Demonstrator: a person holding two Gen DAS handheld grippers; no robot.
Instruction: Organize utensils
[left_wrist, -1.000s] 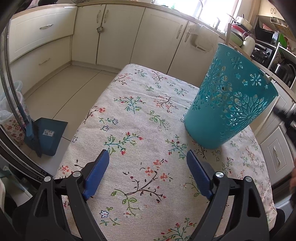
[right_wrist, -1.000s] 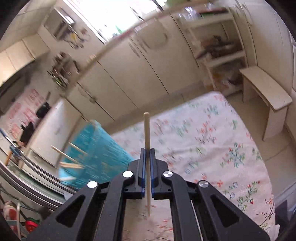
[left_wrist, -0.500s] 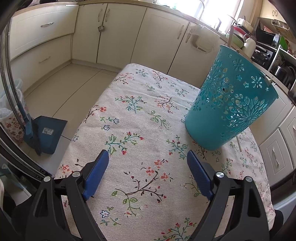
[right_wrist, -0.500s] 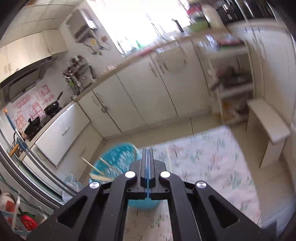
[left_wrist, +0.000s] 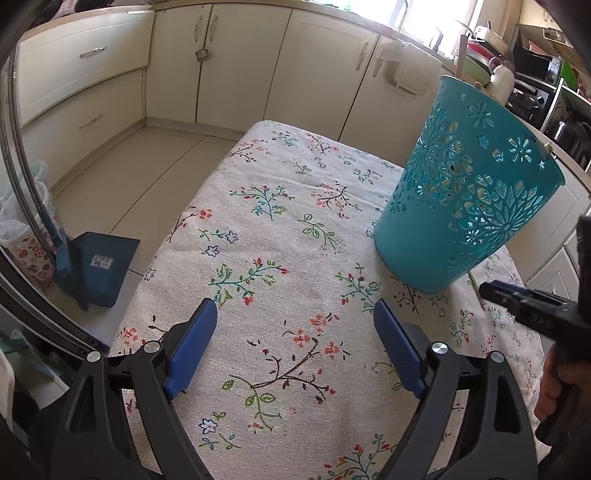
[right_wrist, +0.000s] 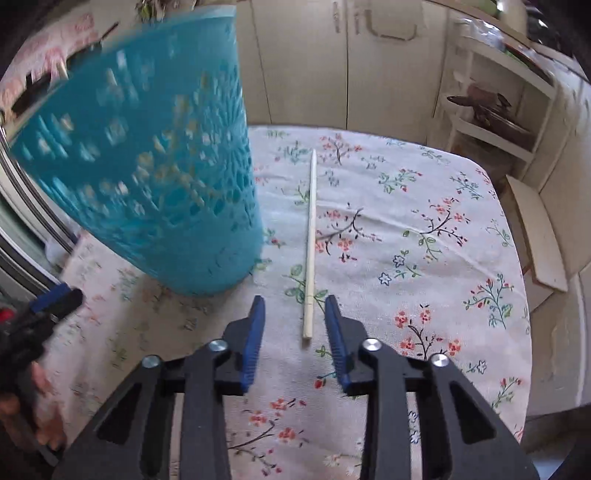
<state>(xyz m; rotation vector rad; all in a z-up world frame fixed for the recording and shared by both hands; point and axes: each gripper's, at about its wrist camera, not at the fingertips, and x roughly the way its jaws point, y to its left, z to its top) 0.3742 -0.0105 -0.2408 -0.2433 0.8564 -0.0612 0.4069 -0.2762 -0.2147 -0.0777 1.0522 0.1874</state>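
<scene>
A teal perforated basket (left_wrist: 469, 192) stands on the floral tablecloth (left_wrist: 280, 236); it also shows in the right wrist view (right_wrist: 147, 162), with wooden sticks poking above its rim. A single wooden chopstick (right_wrist: 309, 243) lies on the cloth right of the basket. My right gripper (right_wrist: 294, 310) is open, with its near end between the jaws, not gripped. In the left wrist view the right gripper (left_wrist: 491, 290) sits by the basket's base. My left gripper (left_wrist: 295, 314) is open and empty over the cloth's near part.
Cream kitchen cabinets (left_wrist: 236, 62) run behind the table. A blue dustpan (left_wrist: 96, 266) stands on the floor at the left. An open shelf unit (right_wrist: 491, 114) and a low wooden bench (right_wrist: 539, 236) are to the right of the table.
The right gripper was shut on a chopstick a second ago, then shut with none visible; now it is open, low over the cloth, straddling a chopstick. The left gripper barely moved.
</scene>
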